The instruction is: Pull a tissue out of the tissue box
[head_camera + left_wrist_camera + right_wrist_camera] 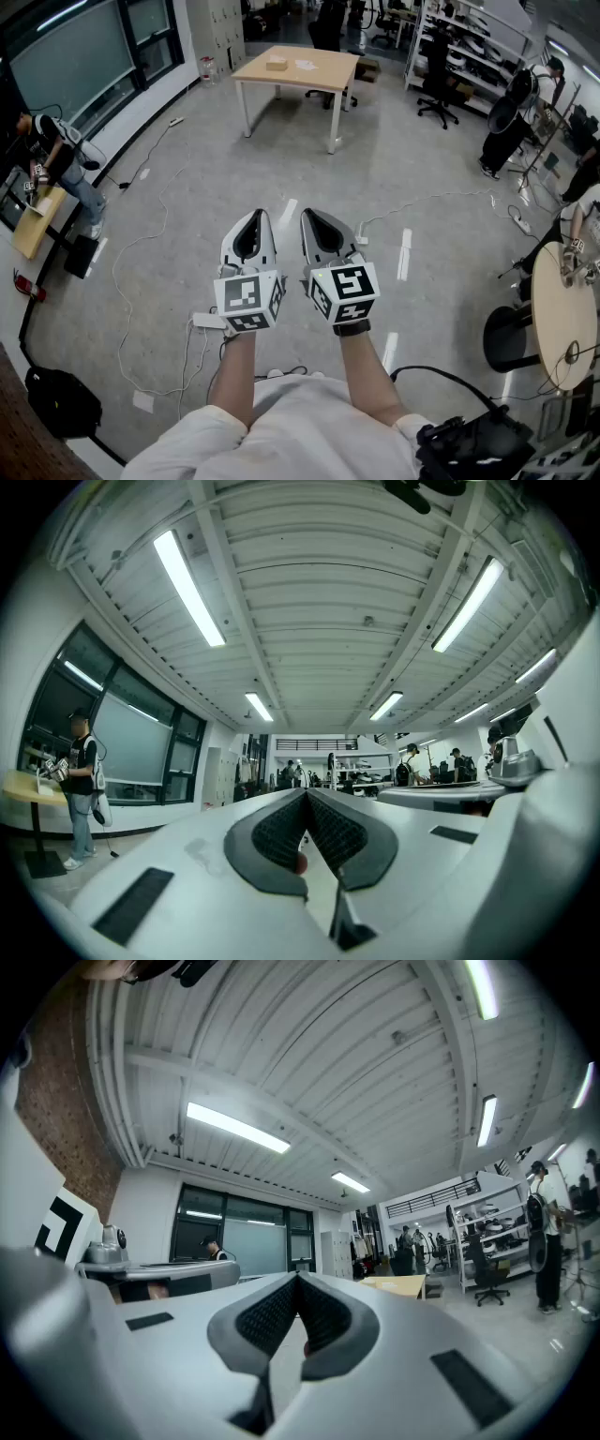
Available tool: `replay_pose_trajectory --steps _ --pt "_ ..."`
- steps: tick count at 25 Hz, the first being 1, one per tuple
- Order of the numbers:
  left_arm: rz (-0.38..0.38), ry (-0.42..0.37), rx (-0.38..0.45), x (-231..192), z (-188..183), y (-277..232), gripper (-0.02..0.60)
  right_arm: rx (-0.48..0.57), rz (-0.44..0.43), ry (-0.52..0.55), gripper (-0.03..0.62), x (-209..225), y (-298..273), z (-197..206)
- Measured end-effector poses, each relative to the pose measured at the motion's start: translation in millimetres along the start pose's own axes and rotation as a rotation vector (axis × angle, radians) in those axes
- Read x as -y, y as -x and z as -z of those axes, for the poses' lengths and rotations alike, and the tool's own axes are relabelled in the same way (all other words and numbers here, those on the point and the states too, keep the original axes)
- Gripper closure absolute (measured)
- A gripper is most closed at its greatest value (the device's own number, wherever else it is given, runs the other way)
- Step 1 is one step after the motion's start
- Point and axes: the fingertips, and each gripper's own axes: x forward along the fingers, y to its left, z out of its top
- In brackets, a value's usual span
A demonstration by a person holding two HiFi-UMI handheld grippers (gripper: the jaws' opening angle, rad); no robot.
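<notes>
In the head view a wooden table [298, 67] stands far ahead across the floor. A small tan box [276, 64] lies on it, too far off to tell whether it is the tissue box. My left gripper [254, 216] and right gripper [313, 215] are held side by side in front of the person's body, pointing towards that table. Both are shut with nothing between the jaws. The left gripper view shows its own gripper [306, 795] closed tip to tip. In the right gripper view the right gripper [297, 1279] is closed too, with the table [398, 1284] in the distance.
White cables and a power strip [208, 321] trail over the grey floor below the grippers. A round table [561, 317] and a black stool stand at the right, a black bag [62, 401] at the lower left. People stand at both sides, and shelves and office chairs [439, 86] line the far right.
</notes>
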Motion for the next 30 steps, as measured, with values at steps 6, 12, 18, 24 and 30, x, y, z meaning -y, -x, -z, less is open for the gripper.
replay_pose_trajectory --steps 6,12,18,24,30 --pt "0.005 0.002 -0.021 -9 8 6 0.583 -0.001 -0.003 0.017 0.592 -11 -6 2" --pt "-0.013 0.0 -0.043 -32 17 12 0.583 -0.027 -0.025 0.003 0.592 -31 -24 13" --pt "-0.038 0.038 -0.052 -69 23 17 0.583 -0.041 -0.062 -0.04 0.592 -58 -49 24" --pt "-0.037 0.026 -0.069 -89 26 23 0.583 -0.051 -0.052 -0.1 0.592 -68 -65 33" --pt "-0.025 0.09 -0.105 -115 39 29 0.583 -0.128 0.026 -0.065 0.592 -74 -79 55"
